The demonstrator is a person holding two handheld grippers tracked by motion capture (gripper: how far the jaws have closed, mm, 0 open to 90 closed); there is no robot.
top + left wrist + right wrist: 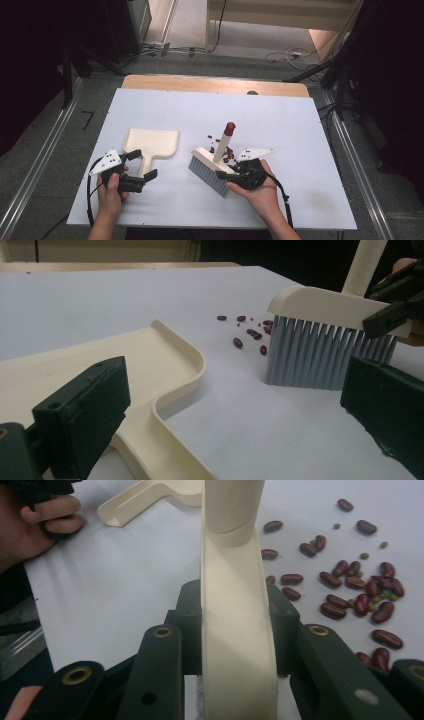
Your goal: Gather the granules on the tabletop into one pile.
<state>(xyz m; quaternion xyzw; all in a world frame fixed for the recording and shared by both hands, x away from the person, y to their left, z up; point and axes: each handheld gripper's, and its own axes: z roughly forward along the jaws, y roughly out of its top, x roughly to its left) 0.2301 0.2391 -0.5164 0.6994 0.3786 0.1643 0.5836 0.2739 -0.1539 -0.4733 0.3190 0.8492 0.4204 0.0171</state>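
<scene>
The right gripper (235,176) is clamped on the brush (212,170), centre frame beside the beans (225,152). The left gripper (140,165), jaws apart, should grip the dustpan (151,143) handle before sweeping leftward.

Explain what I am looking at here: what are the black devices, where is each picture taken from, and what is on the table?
A person sits at a white table and holds a hand-operated gripper in each hand. The high view looks down from above; the other two pictures come from cameras riding on each gripper.

The right gripper has its fingers closed on the cream back of a brush with grey bristles and a red-tipped handle, standing bristles-down on the table. Just past the brush lies a scatter of red beans with a few small green ones.

The left gripper is open, its fingers on either side of the handle of a cream dustpan lying flat, not pressing on it. It looks like sweeping the beans into the dustpan.
</scene>
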